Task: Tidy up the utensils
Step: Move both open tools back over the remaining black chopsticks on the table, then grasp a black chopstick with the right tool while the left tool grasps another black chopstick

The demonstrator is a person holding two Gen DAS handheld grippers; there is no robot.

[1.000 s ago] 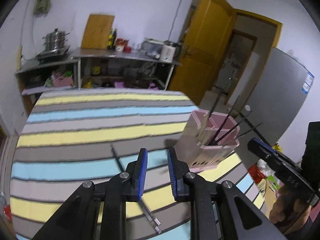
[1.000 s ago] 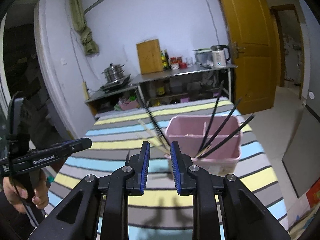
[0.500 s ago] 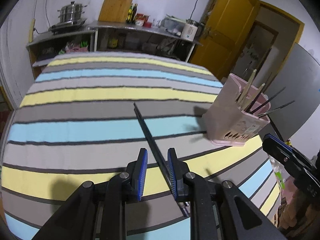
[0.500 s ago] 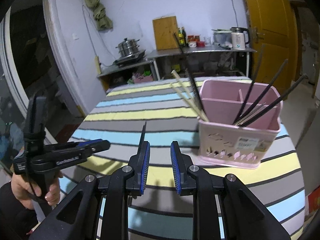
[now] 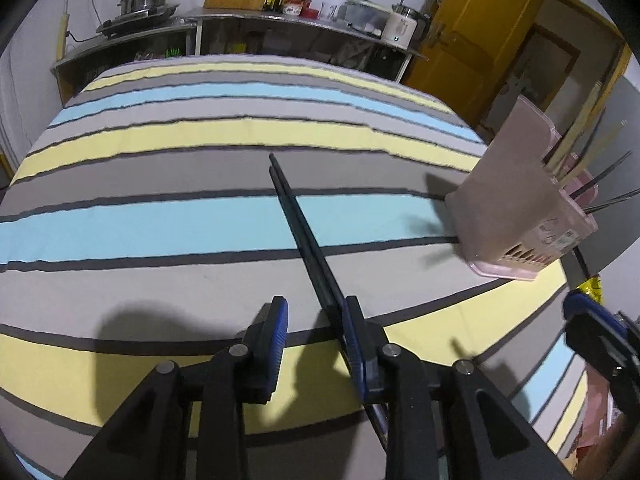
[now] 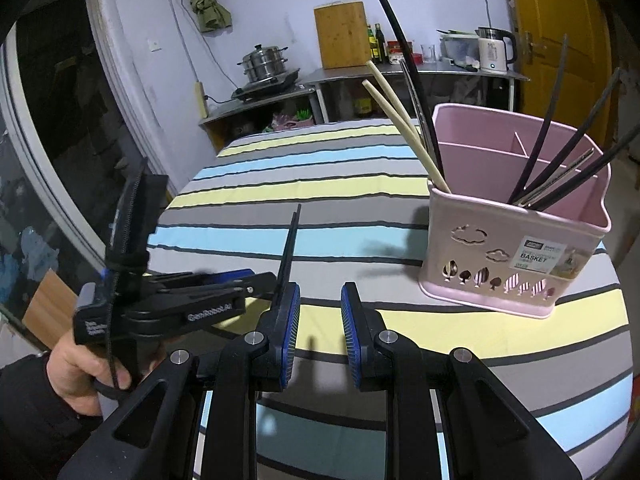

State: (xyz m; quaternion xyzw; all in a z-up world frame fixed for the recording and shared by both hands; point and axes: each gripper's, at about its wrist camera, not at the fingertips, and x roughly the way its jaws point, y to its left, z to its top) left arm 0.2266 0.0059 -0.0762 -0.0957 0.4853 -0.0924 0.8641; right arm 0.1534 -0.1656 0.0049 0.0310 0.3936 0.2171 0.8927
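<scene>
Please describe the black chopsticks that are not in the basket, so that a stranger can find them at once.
Find the striped tablecloth with the pink basket on it. The black chopsticks lie flat together on the cloth beside the basket, unlike the others, which stand inside it.

Home kitchen: steamer pot (image 6: 262, 58), kettle (image 6: 494, 50)

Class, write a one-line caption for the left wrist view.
Left gripper opening around black chopsticks lying on the striped tablecloth.
</scene>
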